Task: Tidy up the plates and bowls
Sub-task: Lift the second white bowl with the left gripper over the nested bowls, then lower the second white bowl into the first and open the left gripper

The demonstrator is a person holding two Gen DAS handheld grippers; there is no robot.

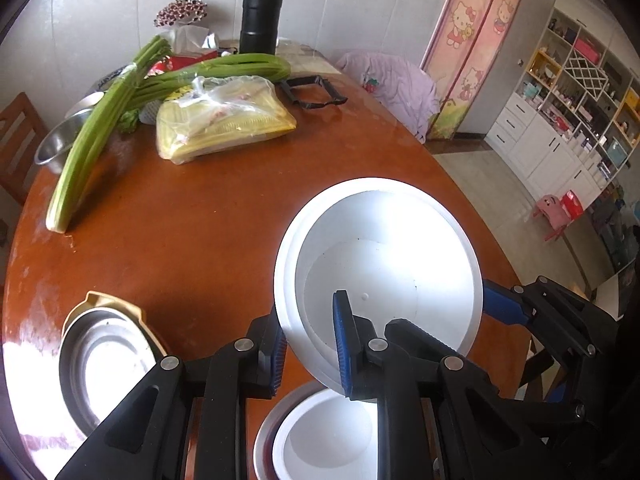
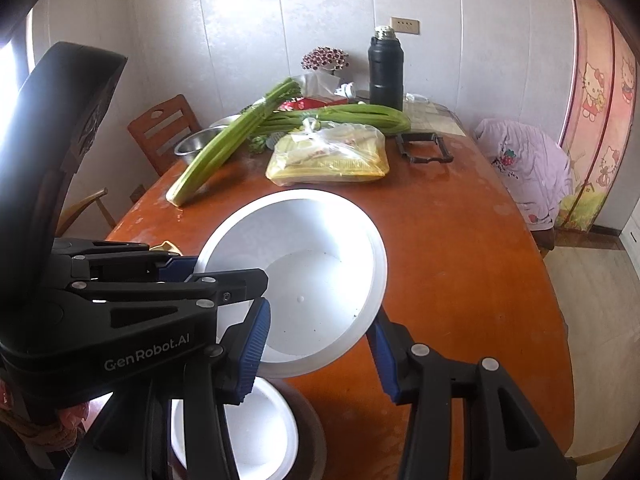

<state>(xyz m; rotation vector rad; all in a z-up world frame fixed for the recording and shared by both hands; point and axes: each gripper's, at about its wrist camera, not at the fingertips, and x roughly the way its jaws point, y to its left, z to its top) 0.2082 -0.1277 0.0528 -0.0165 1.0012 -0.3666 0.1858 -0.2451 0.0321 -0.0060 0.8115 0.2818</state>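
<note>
A large white bowl [image 1: 384, 264] is held tilted above the brown table [image 1: 200, 240]. My left gripper [image 1: 310, 346] is shut on its near-left rim. My right gripper [image 2: 316, 356] straddles the bowl's near rim [image 2: 304, 276], one finger inside and one outside; its jaws stand apart. It also shows in the left wrist view [image 1: 508, 308] at the bowl's right edge. Below the held bowl, a smaller white bowl [image 1: 332, 436] sits inside a steel plate [image 1: 262, 448]; it also shows in the right wrist view [image 2: 256, 436]. A steel dish with a yellow rim [image 1: 104, 360] lies at the left.
Celery stalks [image 1: 100, 128], a yellow plastic-wrapped packet [image 1: 228, 120], a steel bowl [image 1: 54, 148], a black thermos [image 1: 260, 20] and a black frame [image 1: 314, 92] lie on the table's far half. Wooden chairs [image 2: 164, 128] stand at the left; a chair draped in purple cloth [image 2: 528, 164] stands at the right.
</note>
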